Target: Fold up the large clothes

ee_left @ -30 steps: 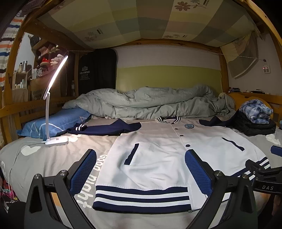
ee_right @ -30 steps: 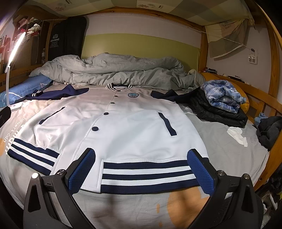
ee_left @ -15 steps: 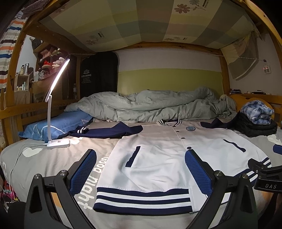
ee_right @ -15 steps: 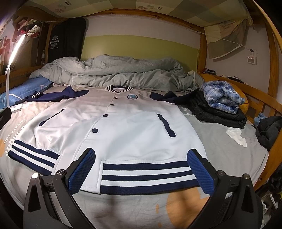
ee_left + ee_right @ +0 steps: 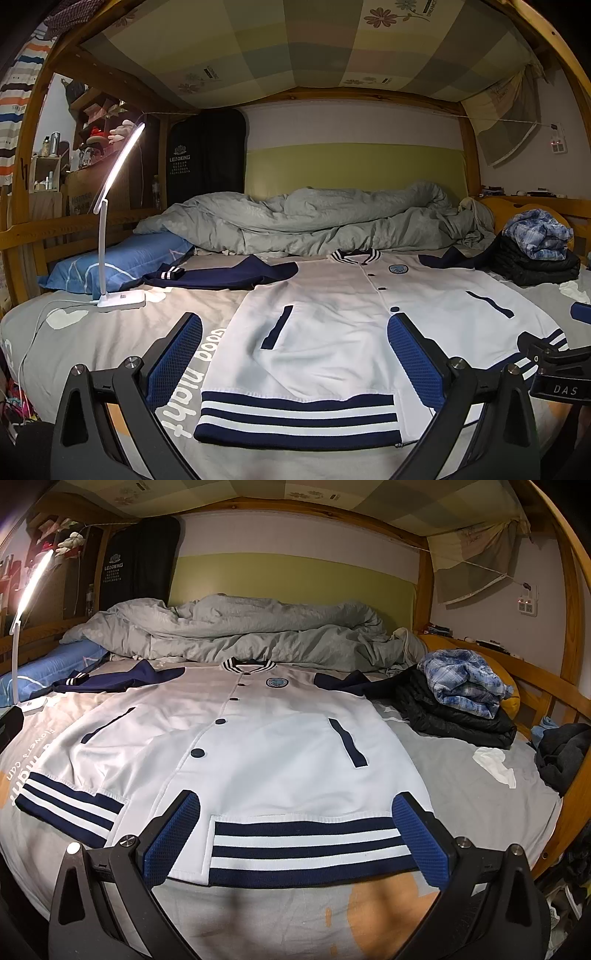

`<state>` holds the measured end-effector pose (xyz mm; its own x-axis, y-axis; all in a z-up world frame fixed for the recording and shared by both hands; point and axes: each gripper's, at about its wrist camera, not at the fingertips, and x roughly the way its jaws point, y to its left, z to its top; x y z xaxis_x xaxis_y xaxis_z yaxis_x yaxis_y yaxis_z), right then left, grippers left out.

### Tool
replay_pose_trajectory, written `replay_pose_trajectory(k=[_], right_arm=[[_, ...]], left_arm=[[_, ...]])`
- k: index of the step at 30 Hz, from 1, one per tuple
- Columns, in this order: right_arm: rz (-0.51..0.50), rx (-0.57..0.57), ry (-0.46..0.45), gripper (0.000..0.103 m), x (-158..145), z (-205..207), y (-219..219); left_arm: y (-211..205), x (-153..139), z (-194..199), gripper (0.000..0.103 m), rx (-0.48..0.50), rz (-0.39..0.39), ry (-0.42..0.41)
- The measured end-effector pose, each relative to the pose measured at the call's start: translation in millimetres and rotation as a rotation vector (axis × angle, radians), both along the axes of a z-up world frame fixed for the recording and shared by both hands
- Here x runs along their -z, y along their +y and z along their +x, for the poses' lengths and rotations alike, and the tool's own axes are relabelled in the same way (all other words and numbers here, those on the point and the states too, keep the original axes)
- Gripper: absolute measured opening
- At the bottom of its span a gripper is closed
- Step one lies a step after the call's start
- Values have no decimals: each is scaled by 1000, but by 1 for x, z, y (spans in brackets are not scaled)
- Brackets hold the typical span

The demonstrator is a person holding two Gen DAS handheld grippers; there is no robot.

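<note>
A white varsity jacket point(image 5: 332, 332) with navy sleeves and a navy-striped hem lies flat, front up and buttoned, on the grey bed sheet point(image 5: 110, 332). It also shows in the right wrist view point(image 5: 266, 746). Its left sleeve point(image 5: 221, 275) spreads out to the left. My left gripper point(image 5: 295, 363) is open and empty above the hem's left half. My right gripper point(image 5: 295, 836) is open and empty above the hem's right half. The right gripper's tip shows at the right edge of the left wrist view point(image 5: 554, 369).
A lit white desk lamp point(image 5: 122, 299) stands on the bed at the left beside a blue pillow point(image 5: 122, 258). A rumpled grey duvet point(image 5: 240, 635) lies at the back. Folded dark and blue plaid clothes point(image 5: 458, 701) are piled at the right by the wooden rail point(image 5: 546, 701).
Both cameras have tilted slightly, so the jacket sits a little lower in both views. The jacket itself has not moved and both grippers stay open.
</note>
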<state>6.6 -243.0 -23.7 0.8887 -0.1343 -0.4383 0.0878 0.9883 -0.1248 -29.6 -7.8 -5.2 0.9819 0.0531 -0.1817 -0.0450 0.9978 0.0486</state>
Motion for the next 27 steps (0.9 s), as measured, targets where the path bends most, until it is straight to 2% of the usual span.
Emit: replay_pose_trajectory(k=[15, 27], right_arm=[[-2, -2, -9, 103, -1, 0, 0], [-1, -3, -9, 103, -1, 0, 0]], left_arm=[[-2, -1, -4, 102, 5, 12, -18], [1, -2, -3, 102, 11, 11, -3]])
